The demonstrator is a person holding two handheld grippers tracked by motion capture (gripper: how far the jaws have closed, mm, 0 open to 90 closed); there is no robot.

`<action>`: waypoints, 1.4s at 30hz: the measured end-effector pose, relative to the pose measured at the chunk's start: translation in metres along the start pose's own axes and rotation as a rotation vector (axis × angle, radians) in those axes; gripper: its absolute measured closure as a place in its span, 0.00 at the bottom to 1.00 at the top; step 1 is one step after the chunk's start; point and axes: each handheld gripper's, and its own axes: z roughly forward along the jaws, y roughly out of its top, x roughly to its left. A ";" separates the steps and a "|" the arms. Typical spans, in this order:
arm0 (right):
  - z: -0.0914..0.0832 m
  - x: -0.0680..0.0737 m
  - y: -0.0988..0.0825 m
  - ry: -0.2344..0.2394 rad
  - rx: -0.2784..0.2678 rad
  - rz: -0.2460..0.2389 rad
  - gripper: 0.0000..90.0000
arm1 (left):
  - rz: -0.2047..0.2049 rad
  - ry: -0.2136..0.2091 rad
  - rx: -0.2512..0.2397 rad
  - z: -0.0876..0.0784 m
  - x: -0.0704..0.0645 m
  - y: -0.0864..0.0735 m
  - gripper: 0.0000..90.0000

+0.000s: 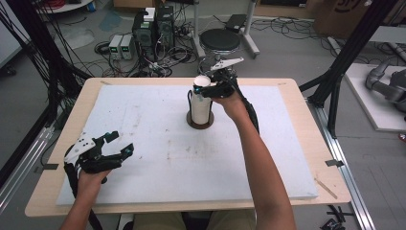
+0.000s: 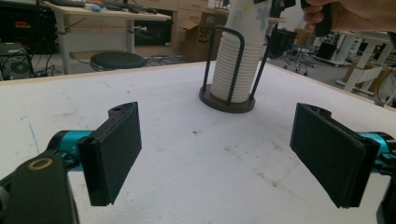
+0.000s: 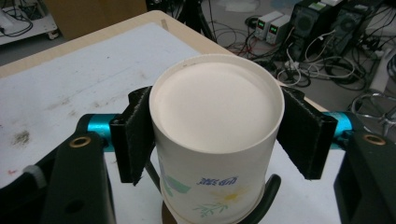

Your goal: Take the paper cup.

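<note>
I'm holding the right gripper (image 1: 207, 89) at the top of the paper cup stack (image 1: 200, 103), jaws clamped on the uppermost cup (image 3: 217, 135). In the right gripper view that cup is sitting upside down between the two black pads (image 3: 136, 133), one pad pressing each side just under its flat base, floral print facing the camera. No earlier picture to compare, so I'm saying nothing on jaw motion.

The stack is standing upright in the wire cup holder (image 2: 228, 98), whose dark round base is resting on the white foam board (image 1: 158, 153). Taking the holder as landmark: the right gripper is directly above it, coming in from its right side with my right hand (image 1: 230, 103) behind.

The left gripper (image 1: 115, 143) is well apart from the holder, near the board's front left corner. Its jaws are standing wide apart with nothing between them; in the left gripper view the holder is sitting far beyond the pads, roughly centred between them. The left gripper is hovering just over the board.
</note>
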 end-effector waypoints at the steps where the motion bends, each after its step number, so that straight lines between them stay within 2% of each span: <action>1: 0.000 0.000 0.000 0.000 0.000 0.000 0.37 | 0.001 -0.001 0.000 0.000 0.000 0.000 0.18; 11: -0.008 0.001 0.009 0.001 -0.040 -0.004 0.39 | 0.001 -0.003 -0.002 0.001 0.000 0.000 0.18; 14: -0.016 0.003 0.020 -0.004 -0.066 -0.017 0.39 | -0.001 -0.006 -0.001 0.000 0.000 0.000 0.18; 17: -0.020 0.004 0.024 -0.007 -0.068 -0.021 0.39 | -0.002 -0.008 0.000 0.000 0.000 0.000 0.18; 18: -0.026 0.004 0.027 -0.006 -0.088 -0.018 0.39 | -0.004 -0.009 -0.002 0.000 0.000 0.000 0.18; 20: -0.029 0.004 0.028 -0.006 -0.094 -0.016 0.39 | -0.005 -0.009 -0.004 0.000 0.000 0.000 0.18; 22: -0.039 0.006 0.034 -0.010 -0.111 -0.033 0.39 | -0.007 -0.010 -0.005 0.000 -0.001 0.000 0.18; 26: -0.051 0.009 0.039 -0.019 -0.139 -0.037 0.39 | -0.008 -0.018 0.001 0.000 -0.001 0.000 0.18; 28: -0.063 0.009 0.042 -0.013 -0.165 -0.033 0.39 | -0.007 -0.022 0.002 0.001 -0.002 0.000 0.18; 32: -0.076 0.010 0.043 -0.020 -0.176 -0.043 0.39 | -0.005 -0.033 0.005 0.002 -0.003 -0.001 0.18; 38: -0.106 0.010 0.035 -0.024 -0.183 -0.061 0.39 | 0.003 -0.057 0.000 0.003 -0.005 0.000 0.18; 40: -0.120 0.010 0.027 -0.022 -0.177 -0.064 0.39 | -0.003 -0.055 -0.001 0.003 -0.006 0.000 0.15; 42: -0.124 0.010 0.024 -0.022 -0.174 -0.067 0.39 | -0.003 -0.063 -0.002 0.003 -0.006 0.000 0.15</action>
